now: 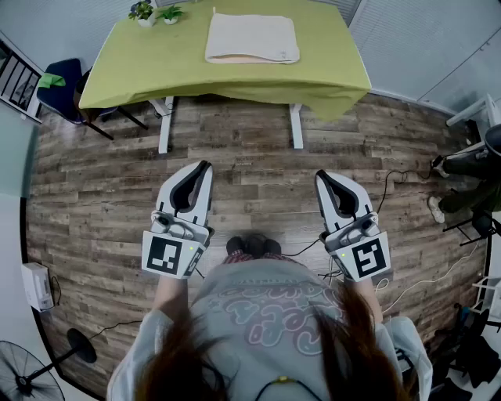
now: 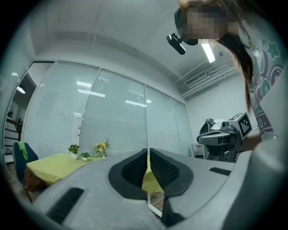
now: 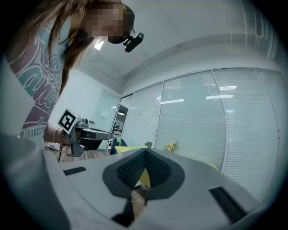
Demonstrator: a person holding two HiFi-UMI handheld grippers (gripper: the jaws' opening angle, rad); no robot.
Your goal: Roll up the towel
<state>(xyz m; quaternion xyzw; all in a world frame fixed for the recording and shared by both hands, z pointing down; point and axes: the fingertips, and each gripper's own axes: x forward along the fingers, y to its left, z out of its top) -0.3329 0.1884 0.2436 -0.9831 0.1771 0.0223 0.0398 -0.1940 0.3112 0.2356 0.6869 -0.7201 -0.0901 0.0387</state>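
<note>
Cream towel (image 1: 252, 38) lies flat and folded, not rolled, on the green-clothed table (image 1: 133, 74); it sits well ahead of both grippers, beyond the gap between them, and neither touches it.

Left gripper (image 1: 205, 166): held level over the wood-plank floor (image 1: 258, 133), pointing toward the table; its own view shows the two dark ribbed pads brought together, with only a hairline slit between them; nothing is gripped.

Right gripper (image 1: 320, 175): likewise level and pointing toward the table, set beside the left one with clear floor between the two; its own view shows the pads meeting at the tips; nothing is gripped.

Marker cubes on both grippers face up toward the head camera, at the ends nearest the person's chest; the person's shoes (image 1: 252, 246) show on the floor between the two grippers.

Surroundings: two small potted plants (image 1: 142, 11) stand at the table's far corner, ahead of the left gripper and to the left of the towel, near it but not touching; a blue chair (image 1: 59, 84) stands at the table's left end, ahead and well to the left of the left gripper; a white box (image 1: 35, 283) sits at the wall, out to the left of that gripper; a floor fan (image 1: 31, 376) stands behind it and to its left.
</note>
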